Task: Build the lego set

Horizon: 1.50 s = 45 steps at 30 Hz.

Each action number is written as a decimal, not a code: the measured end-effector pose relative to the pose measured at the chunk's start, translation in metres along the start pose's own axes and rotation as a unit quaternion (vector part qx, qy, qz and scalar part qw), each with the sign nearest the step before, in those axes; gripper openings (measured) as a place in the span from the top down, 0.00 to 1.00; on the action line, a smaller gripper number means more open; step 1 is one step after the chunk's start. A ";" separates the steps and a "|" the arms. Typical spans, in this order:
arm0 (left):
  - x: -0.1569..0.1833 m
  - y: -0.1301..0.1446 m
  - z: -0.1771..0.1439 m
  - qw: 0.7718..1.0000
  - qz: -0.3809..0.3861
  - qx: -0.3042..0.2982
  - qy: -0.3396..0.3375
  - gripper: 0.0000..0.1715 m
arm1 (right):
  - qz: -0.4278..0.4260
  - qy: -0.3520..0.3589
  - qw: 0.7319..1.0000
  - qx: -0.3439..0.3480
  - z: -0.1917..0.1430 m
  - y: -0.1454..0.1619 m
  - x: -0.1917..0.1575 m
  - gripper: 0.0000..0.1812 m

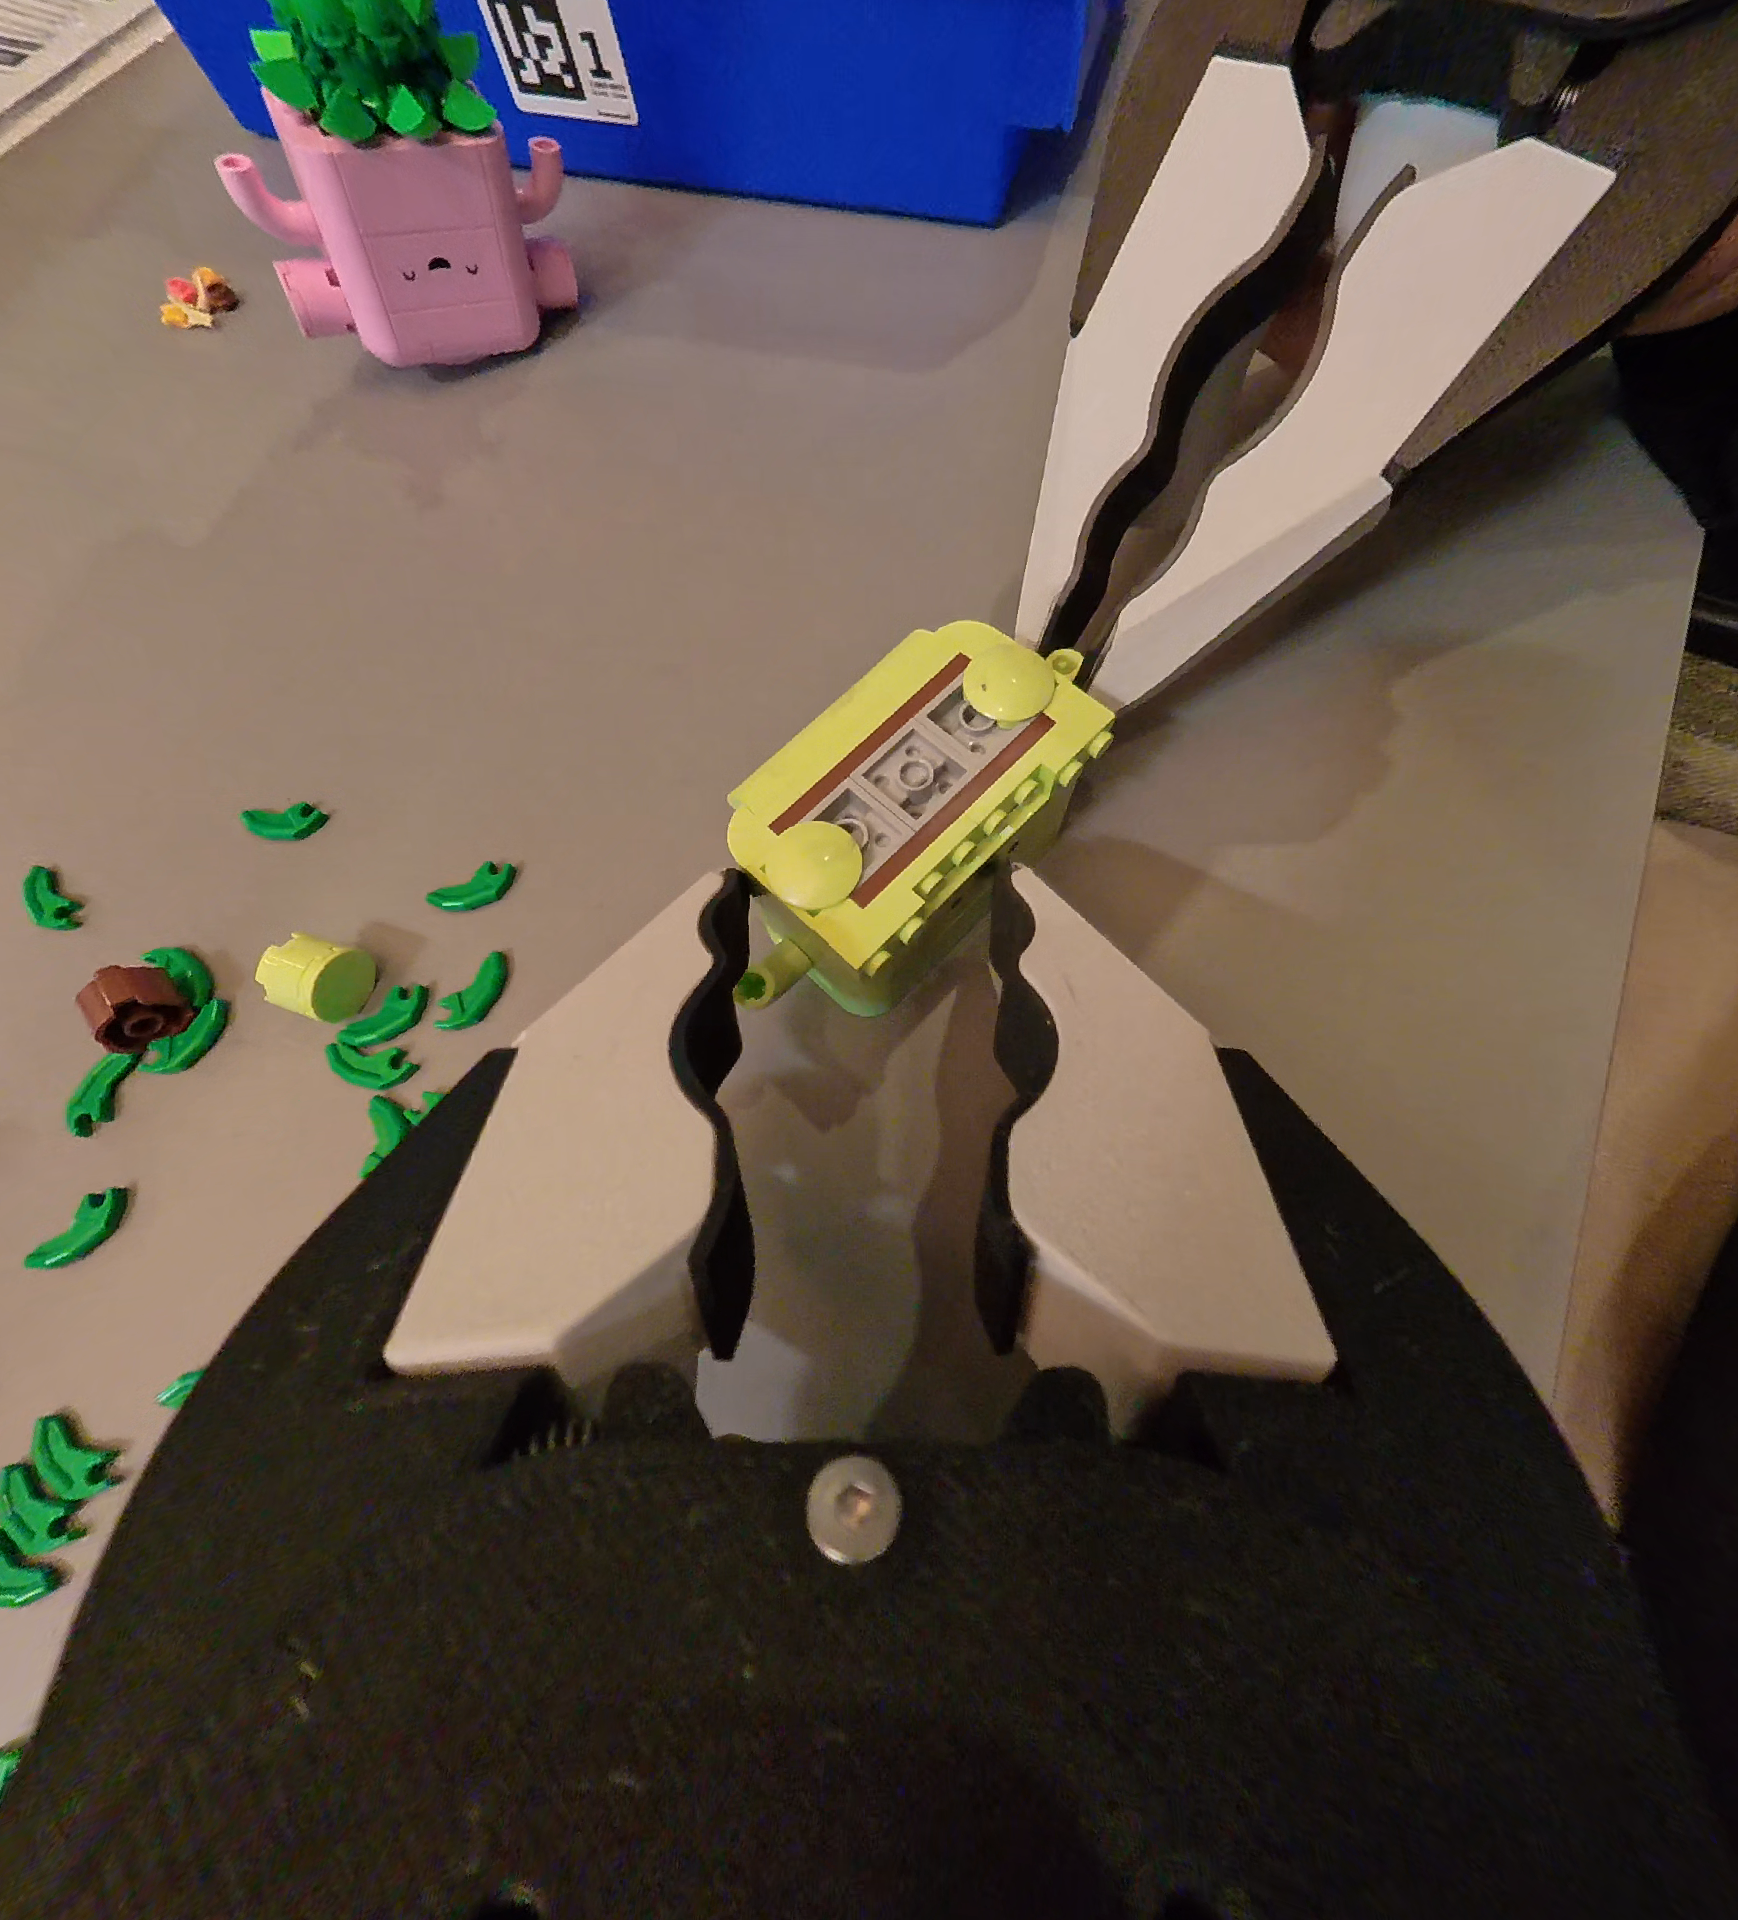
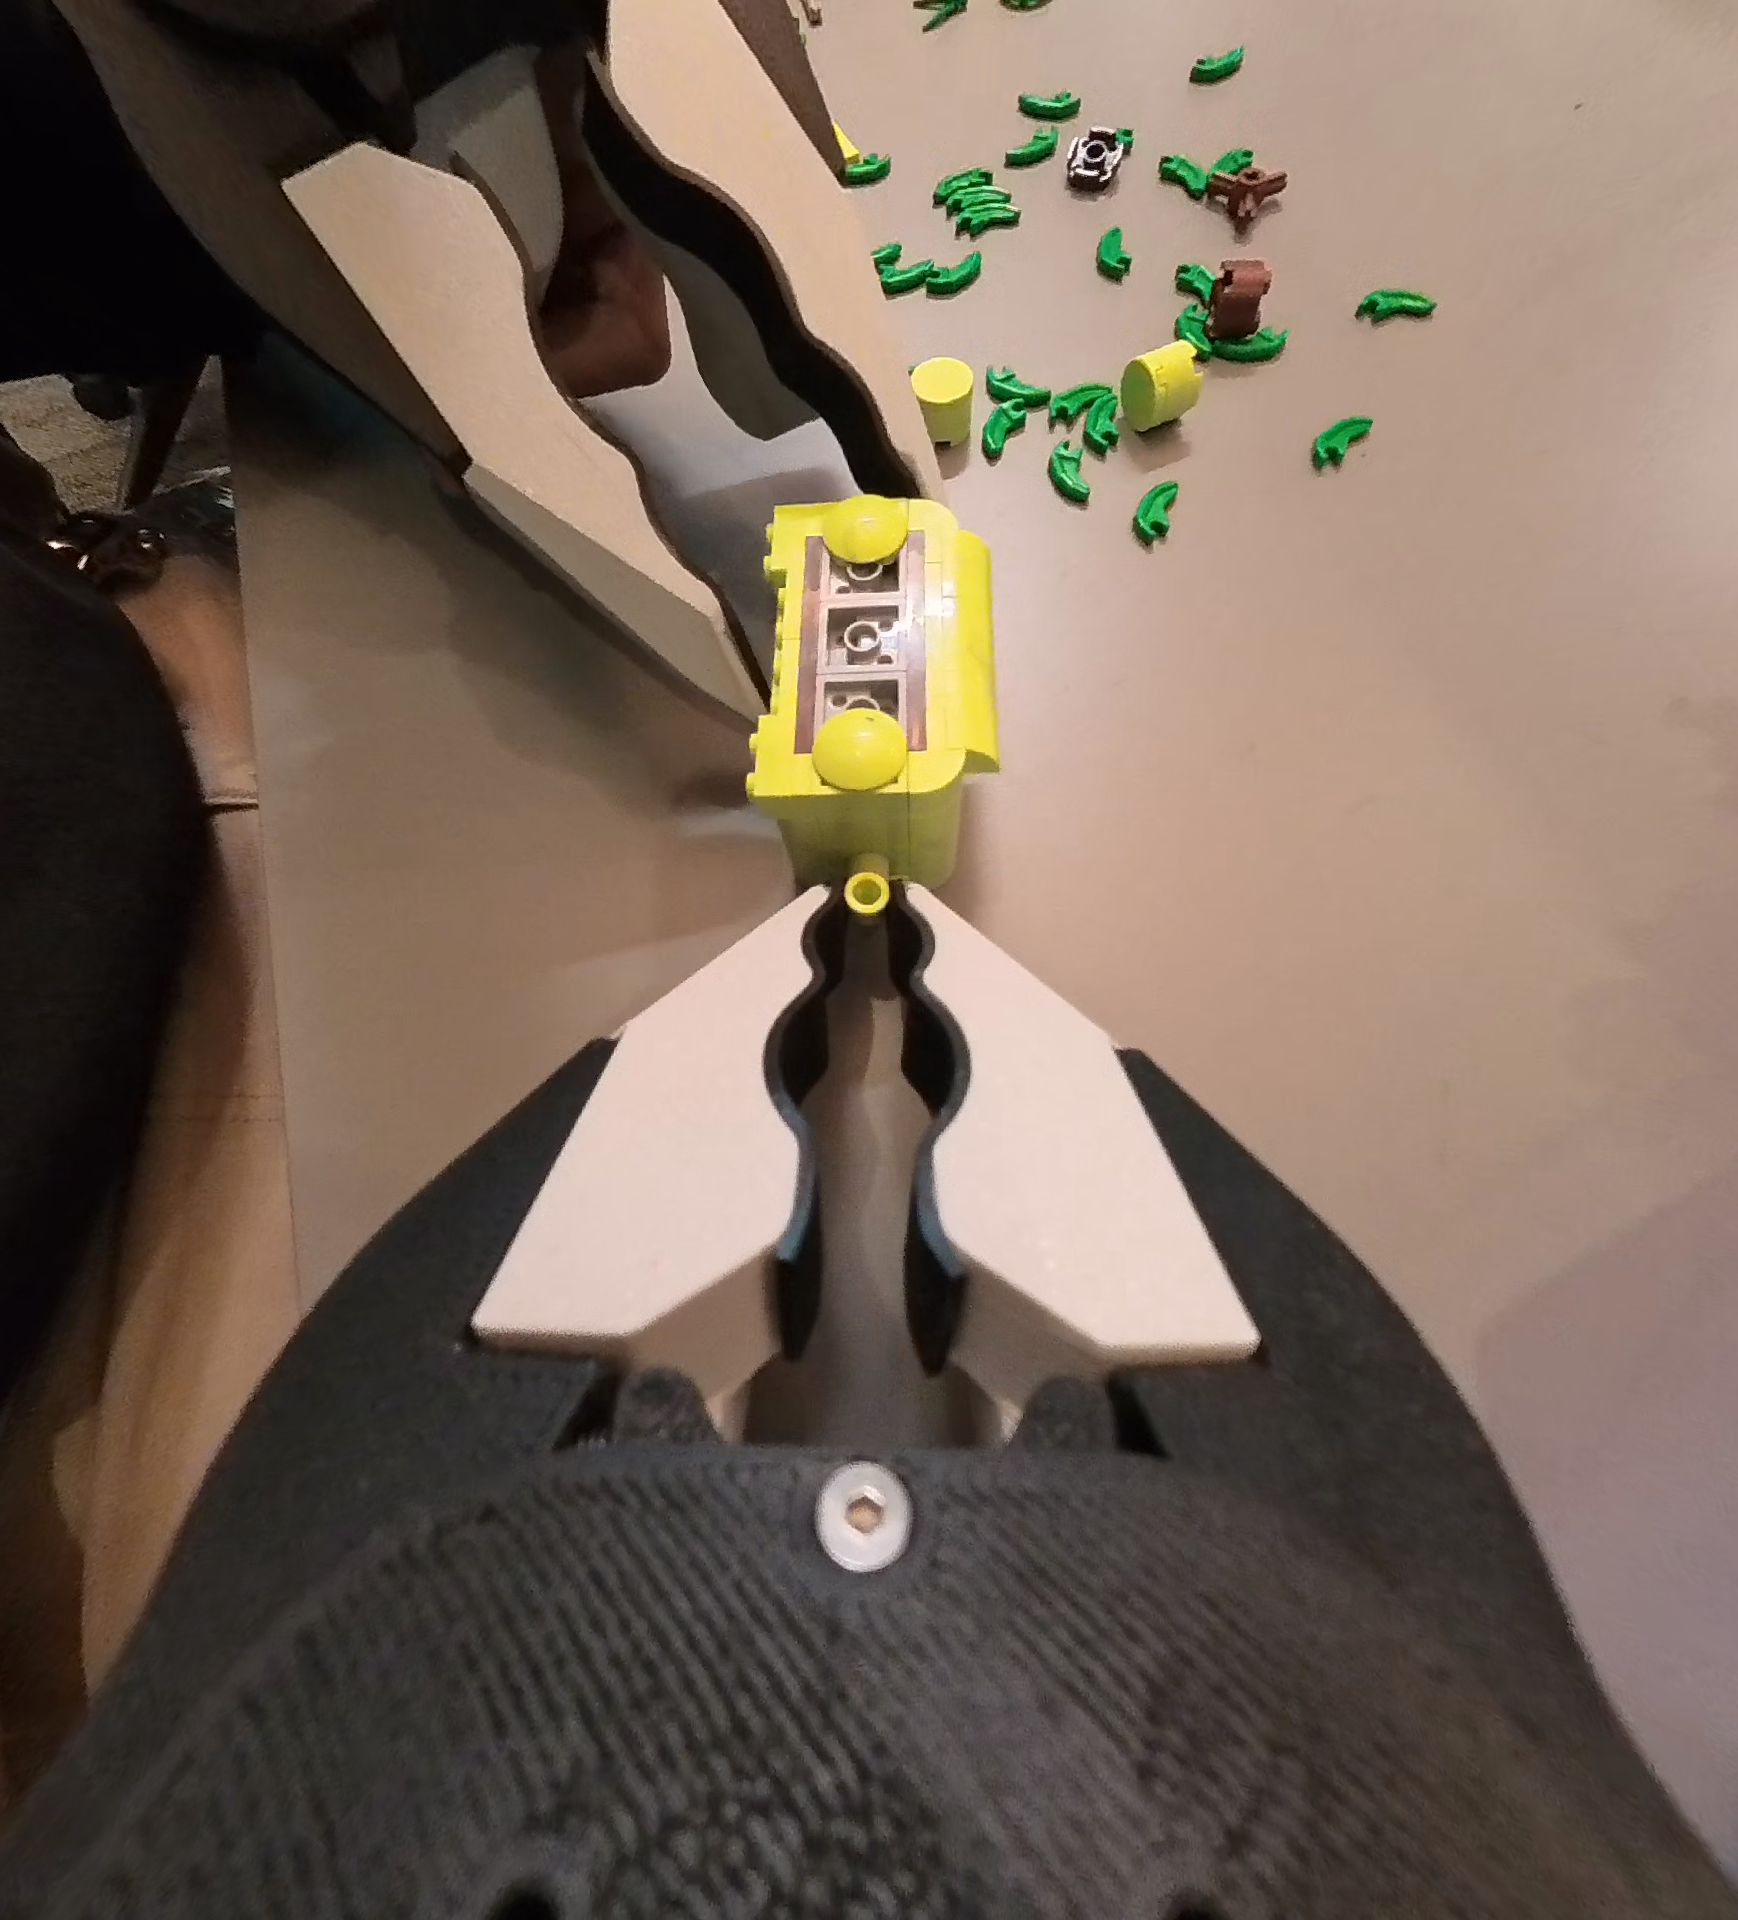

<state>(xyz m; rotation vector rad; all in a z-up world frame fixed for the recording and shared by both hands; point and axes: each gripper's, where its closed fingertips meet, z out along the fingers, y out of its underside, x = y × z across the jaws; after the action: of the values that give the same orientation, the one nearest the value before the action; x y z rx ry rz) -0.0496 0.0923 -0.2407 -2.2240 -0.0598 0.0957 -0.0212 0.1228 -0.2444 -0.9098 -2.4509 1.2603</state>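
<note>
A lime-green lego body [image 1: 906,790] with grey studs, brown strips and two lime domes on top is held above the grey table [image 1: 532,540]. My left gripper [image 1: 870,894] is shut on its near end, one finger on each side. My right gripper [image 1: 1065,652] comes in from the upper right, its tips pinched on a small lime peg [image 1: 1066,661] at the far end. In the right wrist view my right gripper [image 2: 865,896] is closed on that peg [image 2: 865,891] below the body [image 2: 875,644]. The left gripper's fingers [image 2: 574,540] reach in from the upper left.
A pink lego pot figure [image 1: 418,239] with green foliage stands at the back, before a blue bin [image 1: 792,104]. Green leaf pieces [image 1: 377,1029], a lime cylinder [image 1: 314,977] and brown parts [image 1: 132,1008] lie on the left. The table edge [image 1: 1623,935] runs on the right. The grippers' ends are close to 5 cm from one another. From my left tips it is roughly 9 cm to the lime cylinder [image 1: 314,977]; from my right, 15 cm. Look for it in the right wrist view [image 2: 1152,369] too.
</note>
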 end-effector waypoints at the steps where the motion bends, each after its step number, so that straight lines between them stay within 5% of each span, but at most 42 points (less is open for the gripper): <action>1: 0.000 0.000 0.000 1.000 -0.003 0.002 0.000 0.74 | 0.000 0.000 1.000 0.000 0.000 0.000 0.000 0.97; 20: 0.000 0.001 0.000 1.000 -0.004 -0.005 -0.018 0.72 | -0.067 0.060 0.996 -0.011 0.006 -0.002 -0.001 0.97; 24: -0.002 -0.001 -0.006 0.999 0.017 -0.009 -0.032 0.66 | -0.079 0.100 0.992 -0.020 0.005 -0.002 -0.003 0.75; 32: -0.019 -0.002 -0.033 0.998 -0.018 0.034 -0.041 0.72 | -0.015 0.112 0.992 0.050 -0.013 -0.013 -0.002 0.67; 37: -0.025 0.005 -0.031 0.997 -0.045 0.043 -0.040 0.79 | -0.038 0.143 0.988 0.047 0.004 -0.024 0.006 0.50; 45: -0.006 0.003 -0.027 0.997 -0.061 0.049 0.023 0.81 | -0.035 0.130 0.990 0.039 0.023 -0.034 0.003 0.56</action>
<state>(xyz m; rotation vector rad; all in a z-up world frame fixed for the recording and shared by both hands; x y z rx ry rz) -0.0532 0.0688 -0.2264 -2.1174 -0.1622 -0.0201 -0.0489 0.0952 -0.2315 -0.8965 -2.1966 1.1257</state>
